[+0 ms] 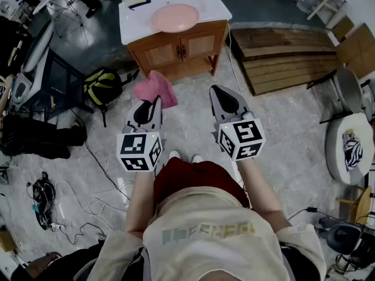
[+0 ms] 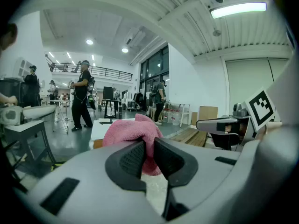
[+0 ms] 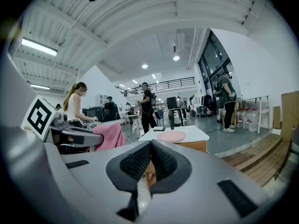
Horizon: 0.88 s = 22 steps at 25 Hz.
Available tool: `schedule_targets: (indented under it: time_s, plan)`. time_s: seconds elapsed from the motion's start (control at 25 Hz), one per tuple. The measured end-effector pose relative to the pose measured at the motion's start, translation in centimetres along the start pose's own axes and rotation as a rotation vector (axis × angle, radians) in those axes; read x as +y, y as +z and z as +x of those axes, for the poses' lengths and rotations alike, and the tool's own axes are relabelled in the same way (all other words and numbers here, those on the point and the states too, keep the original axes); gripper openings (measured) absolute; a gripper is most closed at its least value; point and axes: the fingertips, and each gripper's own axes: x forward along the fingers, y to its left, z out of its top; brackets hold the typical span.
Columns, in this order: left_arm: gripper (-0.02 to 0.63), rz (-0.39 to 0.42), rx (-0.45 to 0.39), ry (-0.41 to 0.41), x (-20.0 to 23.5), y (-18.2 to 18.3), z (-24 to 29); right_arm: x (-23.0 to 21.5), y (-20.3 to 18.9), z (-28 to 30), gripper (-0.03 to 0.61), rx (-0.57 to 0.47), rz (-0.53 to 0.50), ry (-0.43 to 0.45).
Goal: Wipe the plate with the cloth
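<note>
A pink plate [image 1: 175,17] lies on the white top of a wooden cabinet [image 1: 179,50] ahead of me; the right gripper view shows the plate [image 3: 171,136] too. My left gripper [image 1: 154,102] is shut on a pink cloth [image 1: 155,88], held in the air short of the cabinet. In the left gripper view the cloth [image 2: 133,133] bunches out past the jaws of the left gripper [image 2: 148,154]. My right gripper [image 1: 218,91] is level with the left one, shut with nothing in it; its jaws meet in the right gripper view [image 3: 150,161].
A stack of wooden pallets [image 1: 290,60] lies right of the cabinet. A black and yellow backpack [image 1: 103,85] and a dark rack [image 1: 50,84] stand at the left. Cables [image 1: 88,206] trail over the floor at lower left. A round white stool [image 1: 350,148] is at the right. People stand in the hall behind.
</note>
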Motion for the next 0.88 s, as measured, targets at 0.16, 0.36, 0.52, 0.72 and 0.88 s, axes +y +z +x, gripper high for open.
schedule_targets:
  time_s: [0.16,0.36,0.52,0.72,0.88]
  plan:
    - [0.060,0.005,0.015,-0.014,-0.7,0.2,0.0,-0.3,-0.2,-0.2,0.037,0.007,0.014,0.002]
    - [0.060,0.005,0.009,-0.002,-0.6,0.4,0.6,-0.5,-0.3,0.2,0.037,0.011,0.026,0.042]
    - [0.061,-0.002,0.017,0.004,-0.2,0.6,1.5,-0.8,0.0,1.1,0.038,0.020,-0.023,0.056]
    - [0.060,0.004,0.020,0.010,0.9,1.0,3.2,-1.4,0.4,3.2,0.040,0.012,0.031,0.078]
    - [0.060,0.010,0.015,0.008,2.5,1.7,5.6,-2.5,0.7,5.4,0.040,0.008,0.039,0.077]
